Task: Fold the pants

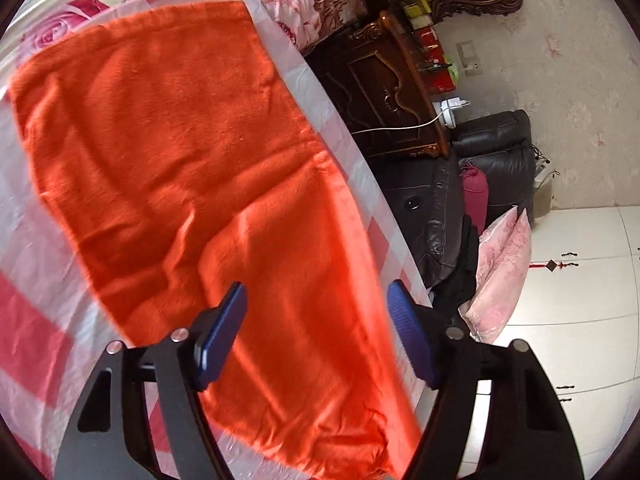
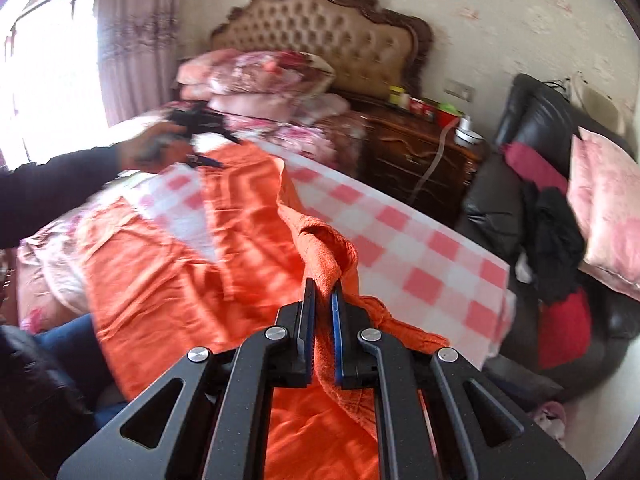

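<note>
Pants: orange fleece pants (image 1: 192, 152) lie spread on a pink-and-white checked cloth (image 2: 404, 256) that covers the bed; in the right wrist view one part (image 2: 324, 248) is lifted into a raised fold above the rest.
Left gripper: the left gripper (image 1: 316, 332) hovers over the near end of the pants with its blue pads (image 1: 224, 336) spread wide apart and nothing between them; from the right wrist view it appears blurred (image 2: 200, 140) at the far end of the fabric, held in a dark-sleeved hand.
Right gripper: the right gripper (image 2: 323, 304) has its jaws pressed together on a bunched fold of the pants, which rises between the fingers and drapes away to the right.
Fabric edges: the far hem lies straight and flat near the checked cloth's border; the right side edge runs close along the bed's edge.
Bed edge: the checked cloth ends in a straight drop at the right.
Room beside bed: a dark wooden nightstand (image 1: 392, 92) and a black leather chair (image 1: 472, 184) holding a pink cushion (image 1: 500, 276) stand just beside that edge.
Head end: floral pillows (image 2: 260, 76) are stacked before a tufted headboard (image 2: 328, 36).
</note>
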Available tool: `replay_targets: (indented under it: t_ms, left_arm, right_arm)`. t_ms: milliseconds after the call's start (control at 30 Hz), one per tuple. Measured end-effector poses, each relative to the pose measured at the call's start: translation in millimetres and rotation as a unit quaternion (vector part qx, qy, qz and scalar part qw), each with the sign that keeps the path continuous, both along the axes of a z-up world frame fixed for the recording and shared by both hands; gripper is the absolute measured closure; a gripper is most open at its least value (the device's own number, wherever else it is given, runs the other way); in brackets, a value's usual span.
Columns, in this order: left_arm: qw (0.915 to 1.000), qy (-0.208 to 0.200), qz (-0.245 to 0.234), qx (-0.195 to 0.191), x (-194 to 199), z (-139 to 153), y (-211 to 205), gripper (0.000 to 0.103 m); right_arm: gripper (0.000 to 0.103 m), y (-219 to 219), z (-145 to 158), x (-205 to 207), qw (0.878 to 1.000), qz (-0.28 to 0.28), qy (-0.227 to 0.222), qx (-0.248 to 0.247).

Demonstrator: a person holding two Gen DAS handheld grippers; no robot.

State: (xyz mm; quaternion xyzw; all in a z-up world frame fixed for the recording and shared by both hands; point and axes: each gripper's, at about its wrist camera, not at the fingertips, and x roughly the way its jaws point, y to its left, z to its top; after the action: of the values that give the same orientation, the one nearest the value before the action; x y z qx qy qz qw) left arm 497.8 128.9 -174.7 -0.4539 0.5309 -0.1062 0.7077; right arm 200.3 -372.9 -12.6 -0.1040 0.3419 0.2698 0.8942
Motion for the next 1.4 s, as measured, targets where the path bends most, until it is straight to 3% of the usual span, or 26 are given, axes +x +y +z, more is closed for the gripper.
replay_targets:
  t_ms: [167,233,267,300,367,500,633,700,833,933,1033,1100,1233,1267,1300,1400]
  left_arm:
    - [0.9998,0.018,-0.005,-0.004,20.5,-14.4,-11.7,0.046]
    - [0.9994,0.031,-0.012,0.009,26.8,-20.2,-15.4,0.066]
    - [0.9992,0.035,-0.011,0.015,26.9,-23.0,-14.6,0.090]
    - [0.9991,0.036,-0.007,0.023,28.7,-21.7,-12.1,0.101]
    - [0.9995,0.025,-0.007,0.019,30.1,-14.0,-6.3,0.101]
    - [0.9993,-0.022,0.005,0.028,10.3,40.5,11.1,0.102]
    - [0.9955,-0.086,0.026,0.031,-75.6,103.7,37.2,0.102]
    - [0.9920,-0.116,0.031,0.038,-148.1,118.1,51.5,0.102]
    - [0.9905,-0.118,0.053,0.046,-275.5,86.3,65.1,0.102]
    - [0.9924,-0.092,0.076,0.028,-356.3,28.5,67.3,0.102]
    - [0.9945,-0.053,0.086,0.028,-389.8,-23.7,67.5,0.102]
    - [0.9944,-0.059,0.078,0.041,-392.5,-31.2,63.5,0.102]
    - [0.9935,-0.078,0.080,0.021,-393.6,-33.5,67.2,0.102]
    - [0.9934,-0.080,0.080,0.016,-391.4,-34.6,66.3,0.102]
    - [0.9934,-0.081,0.081,0.011,-392.8,-36.7,66.9,0.102]
    - [0.9932,-0.080,0.084,-0.005,-388.4,-42.9,62.9,0.102]
  right_arm:
    - [0.095,-2.8,9.5,-19.6,1.000,0.009,-0.001,0.017]
    - [0.095,-0.8,9.9,-28.8,1.000,0.009,-0.003,0.020]
    - [0.095,-2.6,10.2,-28.9,1.000,0.005,-0.005,0.018]
    - [0.095,-3.3,9.2,-30.7,1.000,0.002,-0.005,0.015]
    - [0.095,-5.2,6.9,-30.3,1.000,-0.002,-0.004,0.010]
    - [0.095,-10.0,8.0,-17.3,0.999,-0.020,-0.023,-0.027]
    - [0.095,-24.5,9.0,-16.3,0.998,-0.044,-0.035,-0.038]
    - [0.095,-31.8,4.5,-29.8,0.998,-0.054,-0.032,-0.028]
    - [0.095,-42.2,-25.4,-65.7,0.996,-0.088,0.002,-0.006]
    - [0.095,-55.0,-63.3,-100.6,0.989,-0.133,0.052,0.039]
    - [0.093,-68.1,-109.1,-122.6,0.968,-0.182,0.131,0.112]
    - [0.089,-76.2,-130.8,-134.4,0.947,-0.219,0.172,0.160]
    - [0.075,-92.5,-141.5,-156.6,0.901,-0.279,0.208,0.259]
    - [0.064,-97.7,-142.8,-162.4,0.887,-0.293,0.214,0.285]
    - [0.046,-104.2,-145.2,-168.2,0.868,-0.308,0.222,0.320]
    - [0.037,-108.7,-151.1,-180.6,0.833,-0.332,0.233,0.377]
